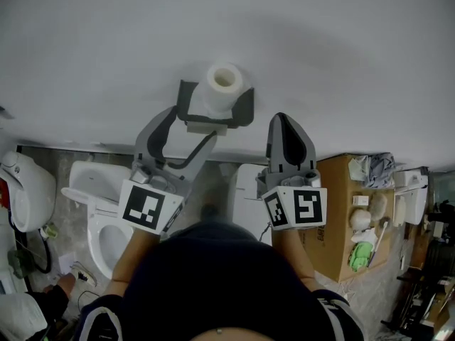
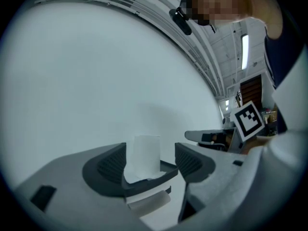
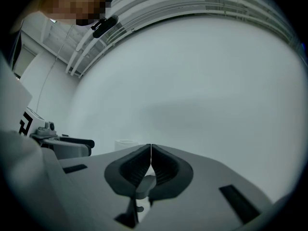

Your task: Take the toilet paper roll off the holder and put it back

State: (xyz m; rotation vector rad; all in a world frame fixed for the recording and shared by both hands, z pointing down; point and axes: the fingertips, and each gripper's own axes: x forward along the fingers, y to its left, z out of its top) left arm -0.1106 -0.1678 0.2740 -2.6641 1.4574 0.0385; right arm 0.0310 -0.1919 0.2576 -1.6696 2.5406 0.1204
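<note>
A white toilet paper roll (image 1: 224, 86) stands upright on a dark grey holder (image 1: 244, 109) fixed to the white wall. My left gripper (image 1: 192, 124) is open just below and left of the holder. In the left gripper view the roll (image 2: 143, 154) and the holder's shelf (image 2: 163, 173) show beyond the spread jaws, untouched by the pads. My right gripper (image 1: 285, 119) is shut and empty, to the right of the holder, pointing at the bare wall. In the right gripper view its pads (image 3: 161, 166) meet, and the roll (image 3: 125, 143) peeks up at the left.
Below the wall stand a white toilet (image 1: 99, 222) at lower left and another fixture (image 1: 28, 190) at the far left. A cardboard box (image 1: 338, 219) with small items on top sits at the right. A person's body fills the bottom middle.
</note>
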